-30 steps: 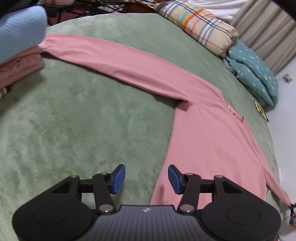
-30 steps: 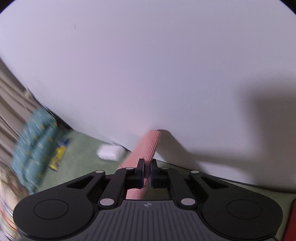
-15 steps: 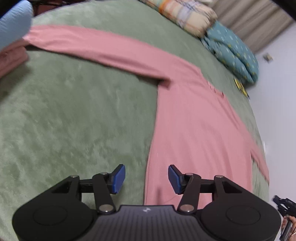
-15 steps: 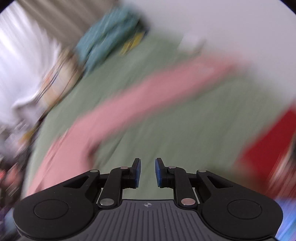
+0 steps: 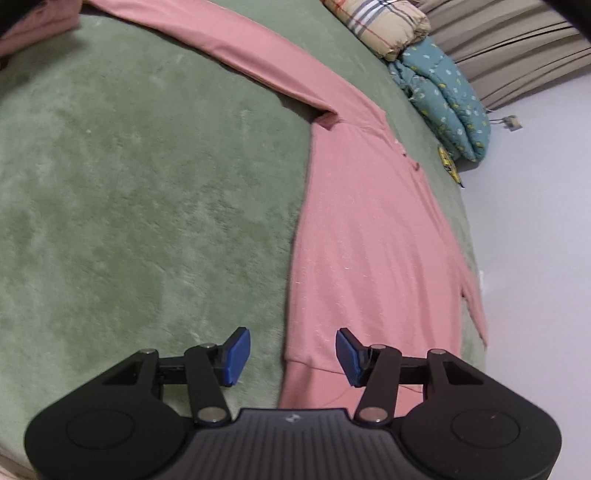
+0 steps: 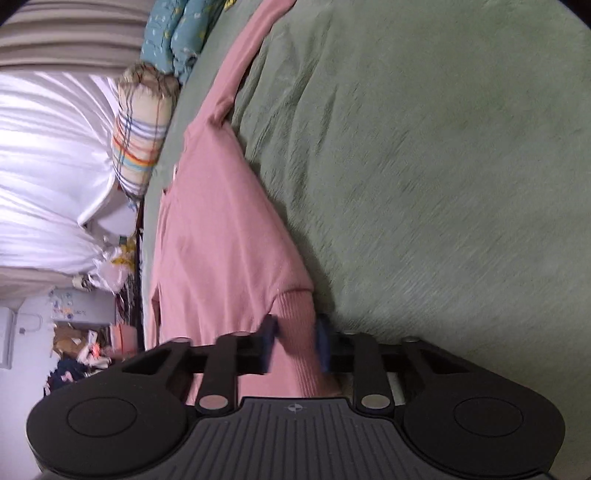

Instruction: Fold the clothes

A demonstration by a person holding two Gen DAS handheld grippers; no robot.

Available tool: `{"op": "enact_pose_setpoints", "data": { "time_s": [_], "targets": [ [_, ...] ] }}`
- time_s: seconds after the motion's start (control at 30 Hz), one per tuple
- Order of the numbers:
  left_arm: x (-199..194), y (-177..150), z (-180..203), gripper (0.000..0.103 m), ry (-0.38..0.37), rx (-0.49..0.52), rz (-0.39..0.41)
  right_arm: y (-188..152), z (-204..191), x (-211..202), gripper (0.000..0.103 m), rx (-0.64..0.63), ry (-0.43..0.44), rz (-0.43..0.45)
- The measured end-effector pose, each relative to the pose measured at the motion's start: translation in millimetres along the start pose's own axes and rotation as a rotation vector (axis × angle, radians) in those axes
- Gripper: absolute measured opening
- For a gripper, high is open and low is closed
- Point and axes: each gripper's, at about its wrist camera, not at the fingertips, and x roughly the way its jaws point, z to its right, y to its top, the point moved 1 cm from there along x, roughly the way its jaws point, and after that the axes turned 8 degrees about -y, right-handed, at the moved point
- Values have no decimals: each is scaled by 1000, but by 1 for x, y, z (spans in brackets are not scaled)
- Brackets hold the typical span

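Jaws spread, both grippers straddle shirt (image 5: 369, 236) hem.

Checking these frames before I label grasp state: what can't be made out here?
- Right gripper: its fingers are motion-blurred in the right wrist view, either side of the pink top's ribbed hem; contact unclear.
- Hem corner under the left gripper: hidden by the gripper body, left wrist view.
- Far sleeve end: cut off by the top edge.
- Folded pink stack: mostly out of frame.
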Motion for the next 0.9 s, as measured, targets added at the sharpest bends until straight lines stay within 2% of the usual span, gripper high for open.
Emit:
{"op": "enact_pose_setpoints", "data": {
  "time_s": [0.17, 0.23, 0.3, 0.33, 0.37, 0.4, 0.43, 0.47, 0.53, 0.6, 0.63, 0.7, 0.8, 0.83, 0.9],
  "targets": [
    [25, -4, 15, 50, 30, 68, -63, -12, -31, -2, 13, -174, -89, 25],
    [44, -8, 23, 50, 71, 128, -107, -14, -30, -4, 17, -190, -95, 22],
    [53, -11, 27, 49, 99, 169, -105, -16, -24, -2, 21, -185, -106, 22],
    [55, -12, 30, 39, 107, 175, -89, -18, -19, -3, 28, -172, -110, 22],
    [55, -12, 30, 5, 107, 174, -83, -20, -13, -3, 28, -155, -108, 21],
    [54, -11, 29, 8, 103, 160, -80, -19, -9, 2, 27, -125, -86, 22],
    [50, -10, 28, 7, 100, 144, -71, -19, -6, 4, 12, -105, -70, 27],
    [46, -9, 27, 7, 98, 127, -62, -21, -5, 0, 9, -107, -81, 29],
    [18, -4, 25, 7, 49, 62, -15, -24, -8, -6, 8, -126, -94, 34],
    [0, -4, 26, 7, 12, 34, 9, -35, -40, -33, 8, -282, -135, 61],
    [-7, -4, 27, 7, 21, 35, 6, -37, -44, -37, 8, -295, -140, 62],
    [1, -6, 22, 7, 62, 45, -29, -43, -55, -44, 8, -335, -184, 50],
    [31, -12, -2, 7, 124, -34, -108, -45, -47, -20, 8, -348, -297, -3],
    [29, -13, -2, 7, 111, -43, -99, -45, -43, -11, 8, -346, -330, -21],
    [20, -13, 2, 7, 82, -31, -75, -47, -42, -15, 8, -326, -319, -11]
  ]
}}
